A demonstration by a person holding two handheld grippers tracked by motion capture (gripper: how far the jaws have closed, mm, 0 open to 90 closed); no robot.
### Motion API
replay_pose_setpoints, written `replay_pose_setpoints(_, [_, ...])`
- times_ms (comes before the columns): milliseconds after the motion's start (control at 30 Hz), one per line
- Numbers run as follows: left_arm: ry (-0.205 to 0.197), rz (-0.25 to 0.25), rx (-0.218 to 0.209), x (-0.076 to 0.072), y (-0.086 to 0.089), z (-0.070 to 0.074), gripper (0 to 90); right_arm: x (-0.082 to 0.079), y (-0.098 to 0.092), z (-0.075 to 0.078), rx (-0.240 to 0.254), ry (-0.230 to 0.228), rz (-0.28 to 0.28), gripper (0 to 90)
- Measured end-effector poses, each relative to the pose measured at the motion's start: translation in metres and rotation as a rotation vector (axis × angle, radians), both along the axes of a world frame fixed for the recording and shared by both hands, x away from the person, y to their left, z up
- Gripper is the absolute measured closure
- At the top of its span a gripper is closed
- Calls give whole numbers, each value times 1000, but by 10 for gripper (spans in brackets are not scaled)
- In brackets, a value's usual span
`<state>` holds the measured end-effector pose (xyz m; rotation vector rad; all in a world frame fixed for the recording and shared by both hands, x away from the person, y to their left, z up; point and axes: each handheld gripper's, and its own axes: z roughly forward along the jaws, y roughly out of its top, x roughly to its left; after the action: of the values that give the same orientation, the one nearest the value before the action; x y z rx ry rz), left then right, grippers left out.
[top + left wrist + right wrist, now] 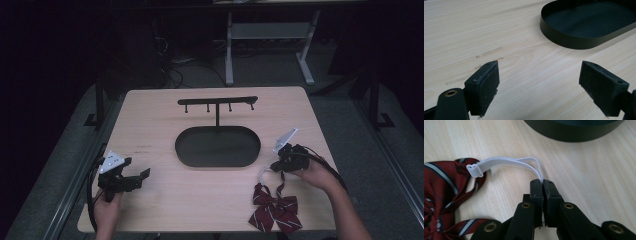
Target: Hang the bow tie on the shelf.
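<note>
A dark red bow tie [275, 210] with thin white and navy stripes lies on the wooden table [190, 200] near the front right. Its white elastic strap [506, 162] loops up from the knot. My right gripper [542, 182] is shut on the far end of that strap, the jaws pressed together with the strap between them. In the high view the right gripper [272, 168] sits just above the bow tie [441, 187]. My left gripper [136, 179] rests at the front left, open, with bare wood between its jaws [540, 82].
A black oval tray [218, 147] sits mid-table with a post carrying a hook bar [218, 101] behind it. Its rim [574, 41] lies ahead and right of the left gripper. The table's front edge runs close to both hands.
</note>
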<state>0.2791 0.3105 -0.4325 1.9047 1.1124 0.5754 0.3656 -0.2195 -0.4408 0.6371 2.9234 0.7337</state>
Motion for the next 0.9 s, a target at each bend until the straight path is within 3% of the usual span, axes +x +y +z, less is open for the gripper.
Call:
replay_pose_setpoints(133, [2, 1, 1, 0, 0, 0, 162, -2, 1, 6, -2, 0, 5, 868])
replay_pose_setpoints(233, [1, -4, 6, 0, -1, 0, 163, -6, 6, 19, 5, -18, 46, 867])
replay_pose_setpoints(433, [4, -7, 8, 0, -1, 0, 163, -7, 12, 29, 5, -20, 74, 867])
replay_pose_setpoints(567, [4, -2, 4, 0, 0, 0, 163, -7, 15, 39, 41, -18, 89, 868])
replay_pose_setpoints(900, [3, -6, 5, -1, -1, 0, 163, -10, 16, 61, 76, -41, 108, 872])
